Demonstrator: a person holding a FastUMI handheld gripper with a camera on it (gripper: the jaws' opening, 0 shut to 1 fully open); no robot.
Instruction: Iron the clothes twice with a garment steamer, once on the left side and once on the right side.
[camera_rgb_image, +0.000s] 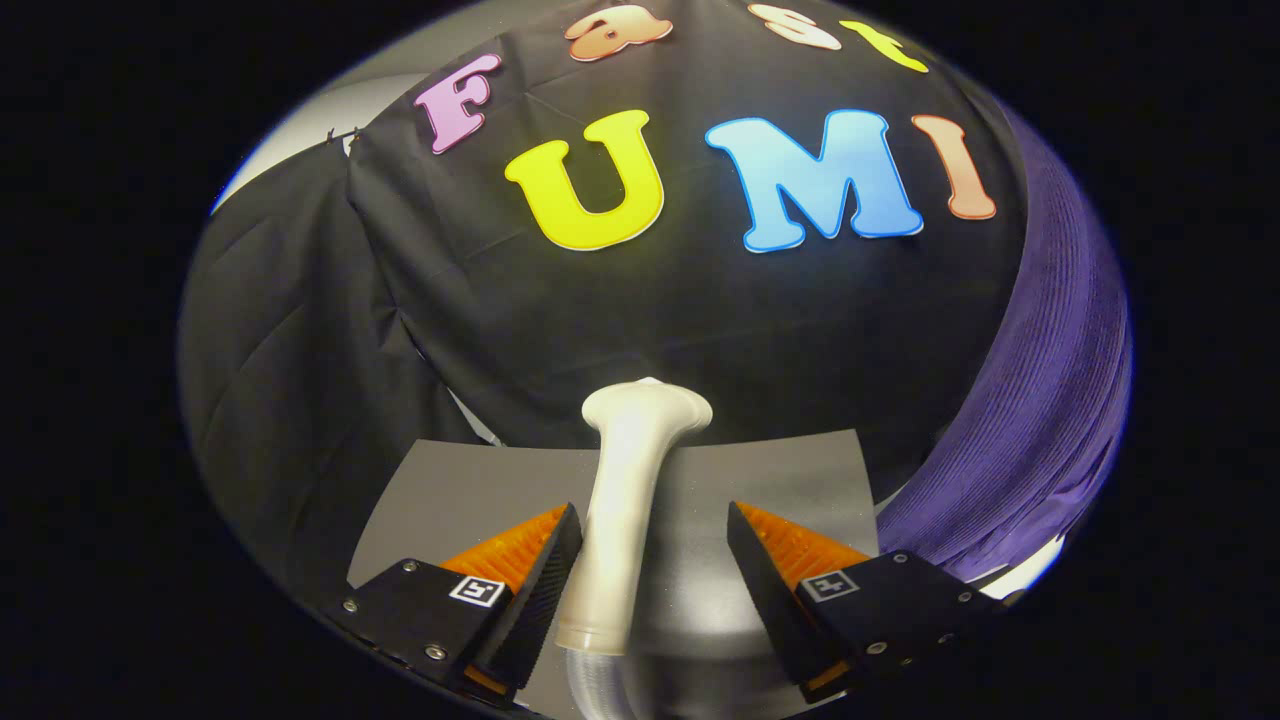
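A white garment steamer head (630, 480) stands upright on the grey table (460, 490), its flared nozzle at the top and its ribbed clear hose (597, 682) leaving from the bottom. My gripper (653, 515) is open with the steamer's handle between the fingers. The left finger lies right beside the handle, and the right finger (765, 560) stands clearly apart from it. A purple ribbed garment (1040, 430) hangs to the right, beyond the right finger.
Black cloth (300, 380) walls the booth behind and to the left of the table. The table's far edge runs just behind the steamer. A pale surface (1030, 572) shows under the garment's lower hem.
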